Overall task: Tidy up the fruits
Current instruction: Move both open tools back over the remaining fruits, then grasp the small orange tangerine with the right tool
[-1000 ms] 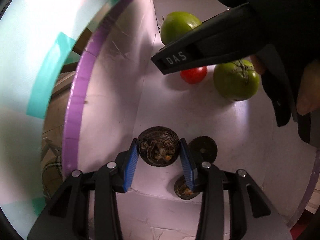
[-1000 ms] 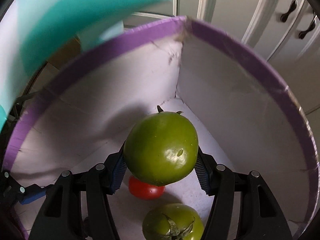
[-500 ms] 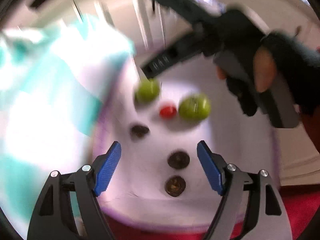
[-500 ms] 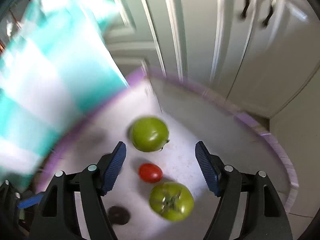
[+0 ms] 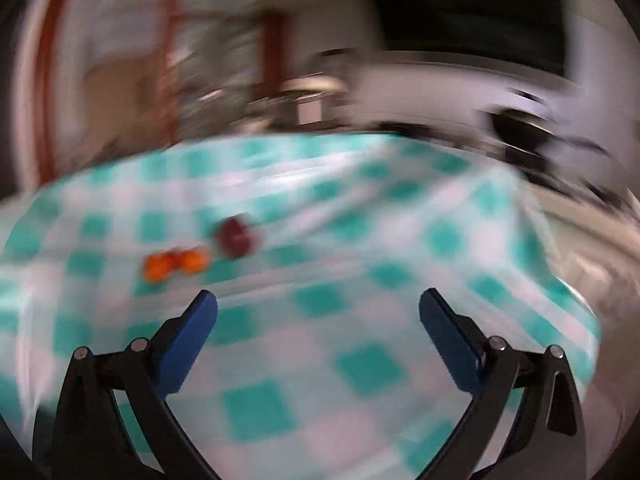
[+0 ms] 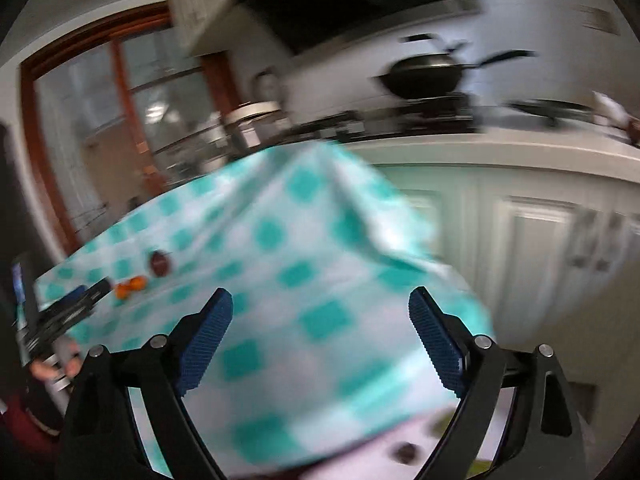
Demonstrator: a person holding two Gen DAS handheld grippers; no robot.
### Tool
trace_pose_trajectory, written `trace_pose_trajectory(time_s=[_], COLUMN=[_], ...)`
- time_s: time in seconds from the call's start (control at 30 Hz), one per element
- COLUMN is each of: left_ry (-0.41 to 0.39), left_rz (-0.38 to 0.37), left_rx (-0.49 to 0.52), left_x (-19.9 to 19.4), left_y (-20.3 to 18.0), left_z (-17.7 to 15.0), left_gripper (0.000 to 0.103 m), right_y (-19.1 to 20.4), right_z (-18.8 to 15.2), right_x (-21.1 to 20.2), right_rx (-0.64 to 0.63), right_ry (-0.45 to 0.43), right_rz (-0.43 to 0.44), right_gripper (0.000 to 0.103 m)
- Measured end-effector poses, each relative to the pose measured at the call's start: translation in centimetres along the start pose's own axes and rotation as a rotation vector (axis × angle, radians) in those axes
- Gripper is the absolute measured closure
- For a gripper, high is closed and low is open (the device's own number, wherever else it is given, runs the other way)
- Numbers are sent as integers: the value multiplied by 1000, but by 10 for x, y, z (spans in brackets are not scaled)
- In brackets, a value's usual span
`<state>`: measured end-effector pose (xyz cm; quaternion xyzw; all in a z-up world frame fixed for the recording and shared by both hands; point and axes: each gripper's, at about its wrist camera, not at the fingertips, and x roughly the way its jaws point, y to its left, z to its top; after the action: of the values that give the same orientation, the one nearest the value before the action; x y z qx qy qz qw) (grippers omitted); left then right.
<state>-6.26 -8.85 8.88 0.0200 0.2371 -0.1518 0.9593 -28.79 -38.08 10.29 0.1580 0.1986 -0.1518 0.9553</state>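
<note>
Both the left gripper (image 5: 318,314) and right gripper (image 6: 320,312) are held apart, empty. Ahead-left on the cloth (image 5: 360,280) lie a dark fruit (image 5: 236,237) and orange fruits (image 5: 176,265); small and soft, they are best pinched gently across the middle.

Both grippers (left (image 5: 318,306), right (image 6: 320,304)) agape, empty.

No lettering, label or number can be read in either view; both are motion-blurred

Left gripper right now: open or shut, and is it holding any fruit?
Open and empty. The left gripper shows its blue pads spread wide, only checked tablecloth between them.
</note>
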Motion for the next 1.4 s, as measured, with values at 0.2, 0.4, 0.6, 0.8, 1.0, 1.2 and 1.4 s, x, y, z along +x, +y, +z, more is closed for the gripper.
trace_pose_trajectory(time_s=[0.2,0.4,0.6,0.8,1.0,1.2,1.4], left_ry=[131,143,132,48,-2,-1,41], left_rz=[245,396,471,544,590,595,541], left_rx=[-341,-512,-607,-670,-736,-740,-711], left_x=[61,98,98,83,72,73,83], left_y=[113,181,222,239,249,246,241], left_z=[16,8,-11,-15,-20,-20,-19], left_gripper=[2,2,2,2,2,2,2], right_y=[119,205,270,348,414,443,440], right_z=[-9,-27,-34,-39,-51,-54,-50], right_x=[112,206,276,331,376,399,404], right_rx=[-119,-136,-196,-368,-551,-619,-601], right_ry=[124,264,338,432,515,524,526], right_rz=[128,203,275,358,356,348,354], right_gripper=[15,15,15,21,42,48,61])
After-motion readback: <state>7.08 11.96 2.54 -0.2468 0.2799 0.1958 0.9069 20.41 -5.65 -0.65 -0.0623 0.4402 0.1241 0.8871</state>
